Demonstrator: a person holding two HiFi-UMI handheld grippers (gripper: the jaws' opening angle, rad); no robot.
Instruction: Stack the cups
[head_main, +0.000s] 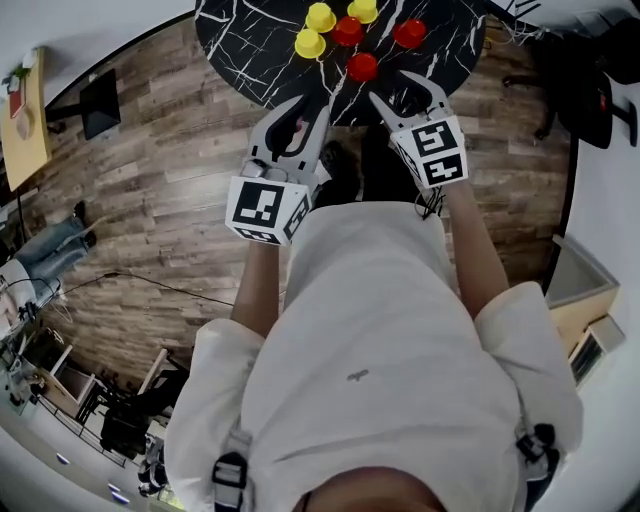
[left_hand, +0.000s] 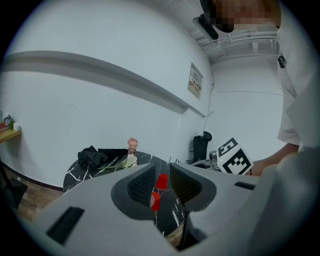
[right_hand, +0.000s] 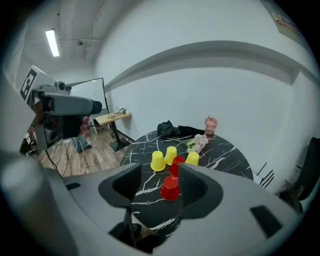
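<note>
Wood-plank flooring (head_main: 170, 150) runs under a round black table (head_main: 250, 30) veined with white, and the person stands at its near edge with both tools raised short of it.

The right gripper (head_main: 403, 95) has its jaws spread wide with nothing between them. The left gripper (head_main: 305, 108), close beside it, has its jaws only a little apart and is just as empty; the table merely shows through the gap.

Directly ahead of the right gripper's jaws, nearest the table edge, stands a red cup (head_main: 362, 67), rim down. Beyond it are two more red cups (head_main: 347, 31) (head_main: 409, 33), and further out and off toward the left gripper's side three yellow cups (head_main: 309, 43) (head_main: 320, 17) (head_main: 362, 10), all inverted. Each stands by itself; none is nested on another. Far past the cups, at the opposite rim, lie a bunch of flowers (right_hand: 200, 142), a pink drink cup (right_hand: 211, 125) and a dark bundle of cloth (right_hand: 167, 129).

Stacking has not begun, to my eye; this looks like the reach for the first cup. The next move would be to carry the right gripper forward and down until its jaws straddle the nearest red cup, then close gently. An inverted cup narrows upward, so a low hold seems safer before lifting it over a neighbour.
</note>
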